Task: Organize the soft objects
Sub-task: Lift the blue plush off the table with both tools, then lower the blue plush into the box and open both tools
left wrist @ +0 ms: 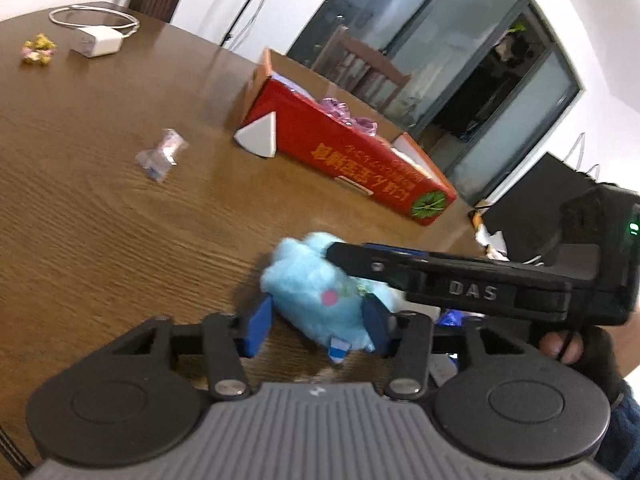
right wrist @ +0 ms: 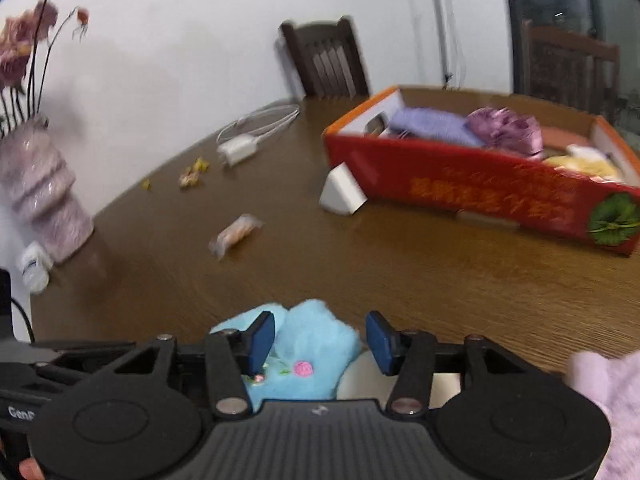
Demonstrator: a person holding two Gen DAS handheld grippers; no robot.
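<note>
A white-walled room with dark glass sliding doors is surrounding a brown wooden table [left wrist: 100,208]. In the left wrist view, a red cardboard box [left wrist: 352,152] is sitting toward the table's far edge with purple soft things inside. A light blue plush toy [left wrist: 320,292] is lying near the table's near edge, between the blue pads of the left gripper [left wrist: 316,326]. The right pad is pressing into the fluff; whether the left one is touching, I cannot tell. The right gripper [left wrist: 340,252] is reaching in from the right, its tip resting on the plush's top. A clear wrapper [left wrist: 162,154] is lying mid-table, and a white charger [left wrist: 96,42] and some yellow scraps [left wrist: 38,49] are sitting near the far left edge.

In the right wrist view, the right gripper [right wrist: 320,340] is standing partly open over the plush [right wrist: 312,348] — the left pad is meeting the fluff, the right pad standing clear. The box [right wrist: 480,184] is sitting at the far right. A pink vase [right wrist: 40,196] of flowers is standing at the table's left edge. A pale pink soft thing [right wrist: 608,392] is lying at the near right edge.
</note>
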